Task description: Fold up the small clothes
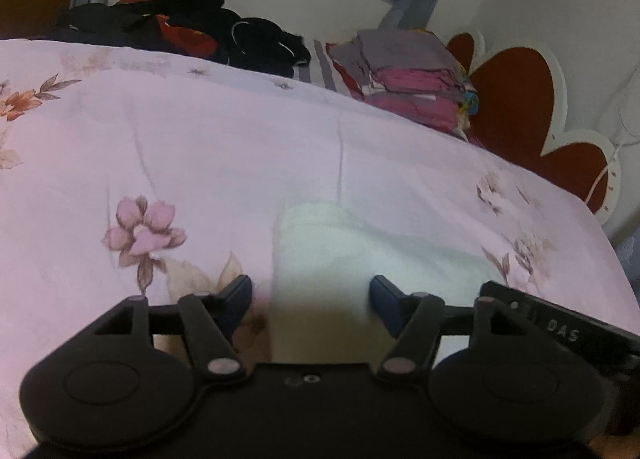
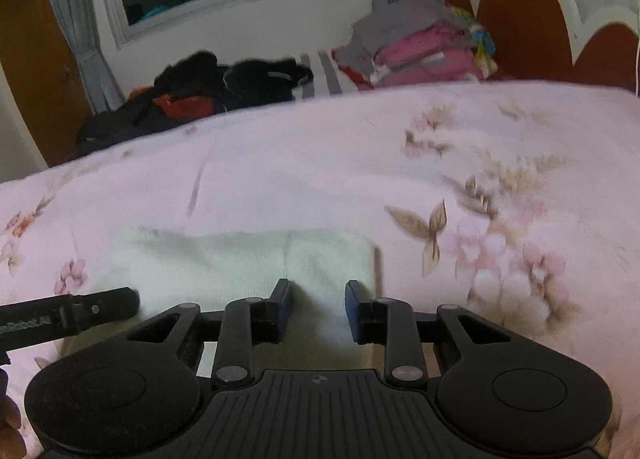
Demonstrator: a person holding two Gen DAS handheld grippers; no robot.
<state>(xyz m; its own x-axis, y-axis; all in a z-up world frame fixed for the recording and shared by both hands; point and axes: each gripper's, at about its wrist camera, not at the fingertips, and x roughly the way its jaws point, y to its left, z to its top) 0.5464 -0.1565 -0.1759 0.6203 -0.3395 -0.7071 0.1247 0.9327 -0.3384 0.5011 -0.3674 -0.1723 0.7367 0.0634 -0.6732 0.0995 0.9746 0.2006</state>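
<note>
A small white garment (image 1: 320,259) lies flat on the pink floral bedspread (image 1: 240,139). In the left wrist view my left gripper (image 1: 311,299) is open just above its near edge, jaws wide apart, holding nothing. In the right wrist view the same white garment (image 2: 256,259) lies spread sideways, and my right gripper (image 2: 318,307) is open over its right end, empty. Whether the fingertips touch the cloth I cannot tell. The right gripper's body shows at the right edge of the left wrist view (image 1: 560,327); the left gripper's body shows at the left of the right wrist view (image 2: 68,319).
A heap of dark and red clothes (image 1: 192,27) lies at the far side of the bed. A stack of folded pink and grey clothes (image 1: 416,75) sits by the red and white headboard (image 1: 520,99). A window and curtains are behind.
</note>
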